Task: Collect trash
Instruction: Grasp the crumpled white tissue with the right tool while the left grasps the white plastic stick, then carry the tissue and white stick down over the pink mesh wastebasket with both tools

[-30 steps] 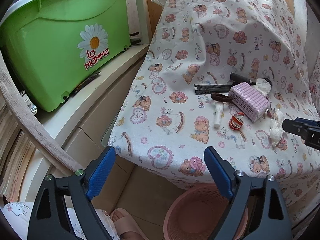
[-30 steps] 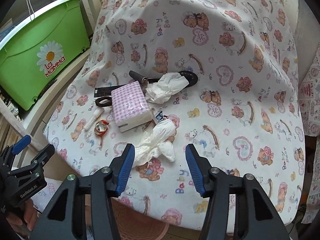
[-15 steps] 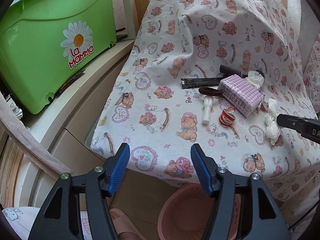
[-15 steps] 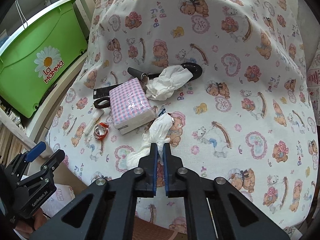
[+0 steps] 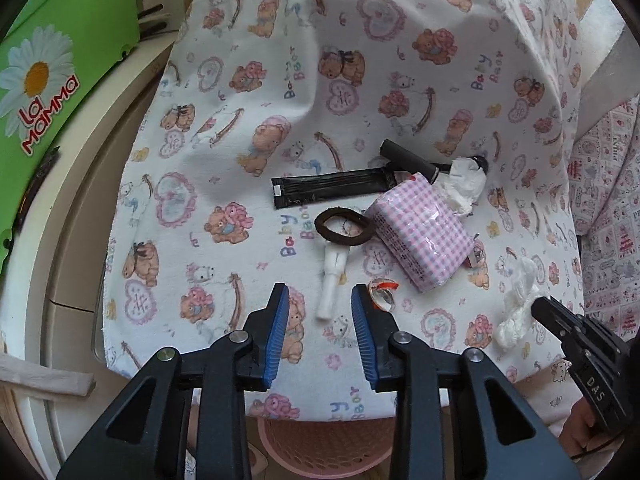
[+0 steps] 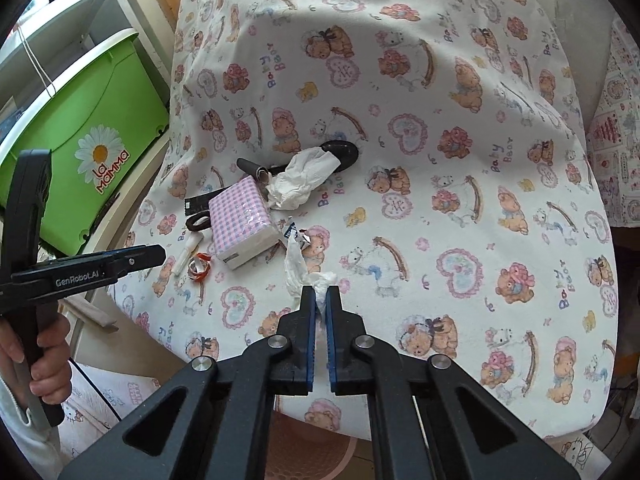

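Trash lies on a table covered with a bear-print cloth [image 5: 360,60]. My right gripper [image 6: 319,296] is shut on a twisted white tissue [image 6: 298,268], also seen in the left wrist view [image 5: 516,304]. My left gripper [image 5: 319,300] is open, its jaws on either side of a small white tube [image 5: 332,276]. Beside the tube lie a red-and-white wrapper [image 5: 382,292], a brown hair tie [image 5: 344,226], a pink checked tissue pack [image 5: 420,228], a black sachet [image 5: 328,190] and a second crumpled tissue [image 5: 460,188].
A pink basket [image 5: 320,448] stands on the floor under the table's front edge. A green La Mamma bin [image 6: 100,120] sits on a white shelf at the left. A black tool with a round end [image 6: 340,152] lies behind the tissue pack.
My right gripper closed on the twisted tissue and has lifted its near end. My left gripper moved forward over the table and narrowed around the white tube.
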The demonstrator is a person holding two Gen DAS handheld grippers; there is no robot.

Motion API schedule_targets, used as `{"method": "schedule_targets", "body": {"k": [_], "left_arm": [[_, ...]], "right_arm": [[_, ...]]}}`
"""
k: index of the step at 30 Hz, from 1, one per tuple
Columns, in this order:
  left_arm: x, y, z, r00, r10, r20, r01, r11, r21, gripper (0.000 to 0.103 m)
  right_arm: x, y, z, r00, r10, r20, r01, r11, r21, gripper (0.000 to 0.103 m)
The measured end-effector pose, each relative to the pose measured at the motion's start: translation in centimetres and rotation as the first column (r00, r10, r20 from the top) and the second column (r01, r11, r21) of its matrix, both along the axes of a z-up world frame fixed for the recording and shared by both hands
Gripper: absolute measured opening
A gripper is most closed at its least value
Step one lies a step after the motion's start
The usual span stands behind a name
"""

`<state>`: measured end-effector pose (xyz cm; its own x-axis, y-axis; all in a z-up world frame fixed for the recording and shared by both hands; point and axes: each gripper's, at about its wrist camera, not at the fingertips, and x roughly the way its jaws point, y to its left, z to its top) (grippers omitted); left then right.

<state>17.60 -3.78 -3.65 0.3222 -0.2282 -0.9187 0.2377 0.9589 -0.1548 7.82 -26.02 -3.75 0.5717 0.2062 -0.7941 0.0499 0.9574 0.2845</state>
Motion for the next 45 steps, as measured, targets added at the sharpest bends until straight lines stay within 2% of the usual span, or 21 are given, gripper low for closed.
{"method": "schedule_targets", "body": {"k": [5, 8, 10, 11, 14, 16, 19, 21, 26, 30, 36, 41, 45], "left_arm": [[2.1, -1.3, -2.0, 0.996, 0.006, -0.089, 0.0, 0.998, 0.068, 0.024], [2.2, -2.4, -2.4, 0.997, -0.008, -0.076, 0.018, 0.991, 0.134, 0.02], [2.0, -3.2, -2.5, 0.998, -0.018, -0.059, 0.029, 0.981, 0.189, 0.01], [1.8, -3.4, -2.6, 0.998, -0.028, -0.059, 0.039, 0.981, 0.193, 0.008], [1.2, -3.9, -2.2, 0.998, -0.043, -0.054, 0.052, 0.985, 0.162, 0.008], [0.6, -3.6, -1.3, 0.999, -0.041, -0.031, 0.046, 0.986, 0.158, 0.008], [-0.4, -2.9, -0.1, 0.999, -0.04, -0.03, 0.042, 0.994, 0.1, 0.008], [-1.1, -2.4, 0.4, 0.998, -0.049, -0.038, 0.052, 0.997, 0.066, 0.008], [-4.1, -0.5, 1.9, 0.996, -0.087, -0.015, 0.088, 0.995, 0.047, 0.008], [-5.4, 1.0, 2.8, 0.997, -0.073, -0.02, 0.073, 0.997, -0.005, 0.008], [-8.6, 1.2, 3.3, 0.997, -0.065, 0.047, 0.065, 0.998, 0.005, 0.008], [-11.6, 1.5, 3.7, 0.991, 0.01, 0.133, -0.012, 1.0, 0.015, 0.008], [-12.7, 0.7, 2.6, 0.993, -0.022, 0.117, 0.023, 1.0, -0.01, 0.008]], "right_arm": [[-0.4, -0.9, 0.0, 0.999, -0.045, -0.004, 0.045, 0.999, 0.011, 0.006], [-0.4, -0.9, 0.0, 0.999, -0.046, -0.003, 0.046, 0.999, 0.001, 0.006], [-0.3, -0.9, 0.1, 0.999, -0.032, -0.006, 0.032, 0.999, 0.009, 0.006], [-0.2, -0.8, 0.1, 1.0, -0.024, -0.006, 0.024, 1.0, 0.009, 0.006], [-0.1, -0.8, 0.4, 1.0, -0.007, 0.0, 0.007, 1.0, 0.006, 0.006], [-0.1, -1.2, 0.5, 1.0, -0.004, 0.002, 0.004, 0.999, 0.049, 0.006], [-0.2, -1.7, 0.6, 1.0, -0.005, 0.003, 0.004, 0.993, 0.114, 0.006], [-0.3, -1.7, 0.7, 1.0, -0.009, 0.01, 0.008, 0.995, 0.104, 0.006], [-0.9, -1.4, 0.8, 1.0, -0.003, 0.018, 0.001, 0.994, 0.105, 0.006], [-1.9, -0.7, 1.1, 0.999, 0.013, 0.03, -0.015, 0.997, 0.072, 0.006], [-4.5, 1.4, 2.4, 0.997, 0.058, 0.048, -0.06, 0.997, 0.05, 0.006], [-6.9, 4.5, 3.8, 0.99, 0.136, 0.044, -0.137, 0.991, 0.011, 0.006], [-8.9, 7.0, 3.5, 0.98, 0.196, 0.025, -0.195, 0.981, -0.01, 0.006]]}}
